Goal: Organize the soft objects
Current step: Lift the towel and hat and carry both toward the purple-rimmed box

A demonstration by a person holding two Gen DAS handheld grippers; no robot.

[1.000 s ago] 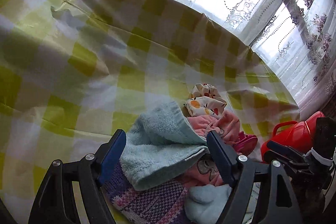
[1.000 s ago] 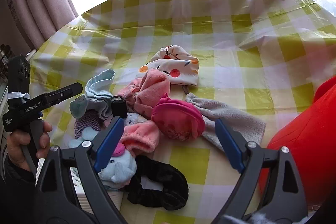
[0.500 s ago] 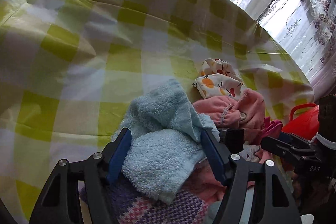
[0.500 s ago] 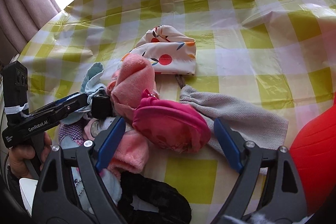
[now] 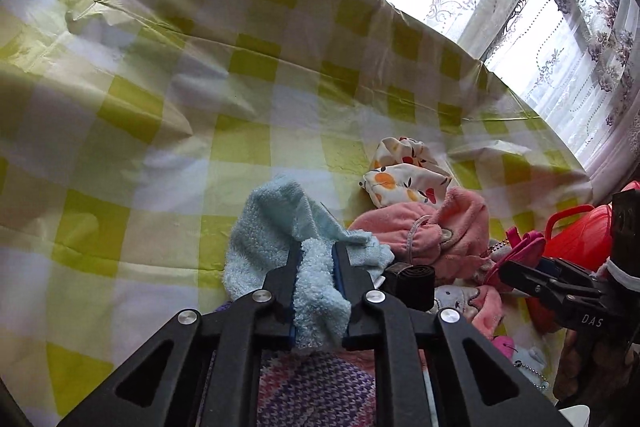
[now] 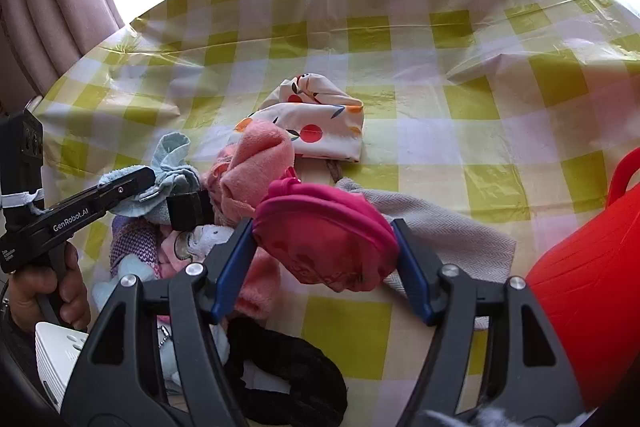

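Left gripper (image 5: 316, 267): both black arms converge to a narrow gap, and the jaws are closing with a fold of light blue towel (image 5: 280, 239) pinched between the blue pads. The gripper points forward and downward toward the table. In the right wrist view, a hand (image 6: 44, 287) wraps the left gripper's grip at the left edge.

Right gripper (image 6: 324, 259): the jaws stand wide and are closing, with a magenta pouch (image 6: 324, 243) between the blue pads. Both pads sit at the pouch's edges; firm pressure cannot be confirmed. The gripper also tilts downward.
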